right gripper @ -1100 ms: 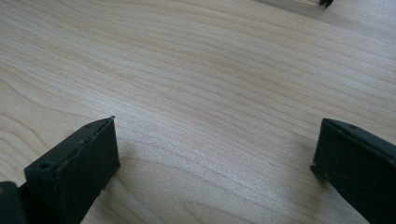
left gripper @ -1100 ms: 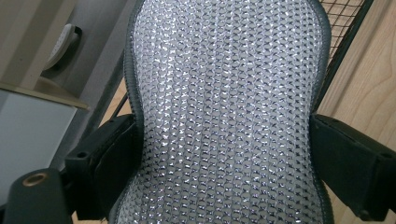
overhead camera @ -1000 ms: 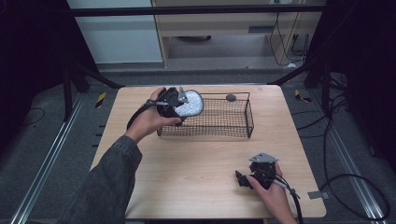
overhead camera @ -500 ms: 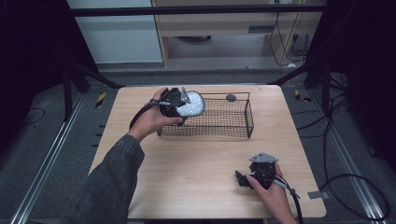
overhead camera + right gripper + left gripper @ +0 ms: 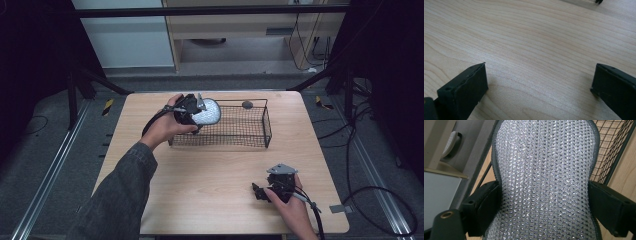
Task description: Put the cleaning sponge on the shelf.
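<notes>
Held thing: a silvery, sequin-like mesh pad with a dark rim (image 5: 544, 180), pinched at its narrow waist by the left gripper (image 5: 192, 111), above the left end of the wire basket (image 5: 255, 137).
Handling: probably light and flexible; the waist gives the surest hold.
Basket contents: apparently nothing.
Right gripper (image 5: 274, 187): jaws spread, resting on the counter (image 5: 210, 190).

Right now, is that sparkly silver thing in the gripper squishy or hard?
Probably soft: the left gripper pinches the sparkly pad and its sides curve in there. It looks light, held above the wire basket. Its beaded face may be a bit slippery.
</notes>
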A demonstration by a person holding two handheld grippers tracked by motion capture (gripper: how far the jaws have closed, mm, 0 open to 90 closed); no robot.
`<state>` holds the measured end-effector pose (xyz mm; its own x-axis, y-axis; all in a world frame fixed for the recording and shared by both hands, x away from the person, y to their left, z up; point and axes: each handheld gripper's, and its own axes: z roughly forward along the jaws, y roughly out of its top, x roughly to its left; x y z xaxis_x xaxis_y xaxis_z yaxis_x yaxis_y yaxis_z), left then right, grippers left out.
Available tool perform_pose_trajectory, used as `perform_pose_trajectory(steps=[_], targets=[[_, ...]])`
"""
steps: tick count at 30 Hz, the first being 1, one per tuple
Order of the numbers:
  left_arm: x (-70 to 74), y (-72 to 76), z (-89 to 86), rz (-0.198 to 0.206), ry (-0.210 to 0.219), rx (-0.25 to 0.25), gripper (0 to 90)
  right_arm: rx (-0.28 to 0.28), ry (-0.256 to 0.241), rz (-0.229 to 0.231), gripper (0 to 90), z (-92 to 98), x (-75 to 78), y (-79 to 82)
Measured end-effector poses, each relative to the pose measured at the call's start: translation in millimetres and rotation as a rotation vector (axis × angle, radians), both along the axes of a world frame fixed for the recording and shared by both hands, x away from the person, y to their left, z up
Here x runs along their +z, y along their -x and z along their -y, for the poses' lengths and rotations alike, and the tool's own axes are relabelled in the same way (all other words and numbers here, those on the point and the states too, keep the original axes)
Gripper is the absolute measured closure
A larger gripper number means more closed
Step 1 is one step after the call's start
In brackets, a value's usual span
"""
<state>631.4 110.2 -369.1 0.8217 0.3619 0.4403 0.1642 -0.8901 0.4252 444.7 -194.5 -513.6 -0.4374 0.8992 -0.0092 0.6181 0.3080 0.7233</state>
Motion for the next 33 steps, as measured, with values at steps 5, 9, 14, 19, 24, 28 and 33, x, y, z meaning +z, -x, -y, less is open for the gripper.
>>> perform_pose_trajectory(steps=[5,9,14,19,24,28,33], targets=[[-2.9,-3.9,1.6,-0.011,0.000,0.001,12.1,-0.001,-0.001,-0.001,0.4,-0.1,0.0,0.1],[-3.5,-6.8,2.7,-0.011,0.002,0.003,12.0,-0.001,-0.001,-0.001,0.4,-0.1,0.0,0.1],[-4.7,-11.2,2.7,-0.010,-0.004,0.004,11.8,0.003,0.004,0.000,0.4,0.3,-0.1,0.0],[-6.9,-14.3,3.1,-0.009,-0.005,0.002,11.6,0.002,0.001,0.002,0.4,0.1,0.0,-0.1],[-11.8,-19.3,0.0,-0.019,-0.008,0.005,11.3,0.009,0.011,0.004,0.4,0.9,-0.2,-0.2],[-12.4,-21.8,-4.8,-0.027,0.003,0.017,11.3,0.003,0.002,-0.001,0.4,0.2,0.0,0.0],[-13.5,-22.5,-8.2,-0.029,0.002,0.012,11.2,0.002,0.002,-0.001,0.4,0.2,0.0,0.0]])
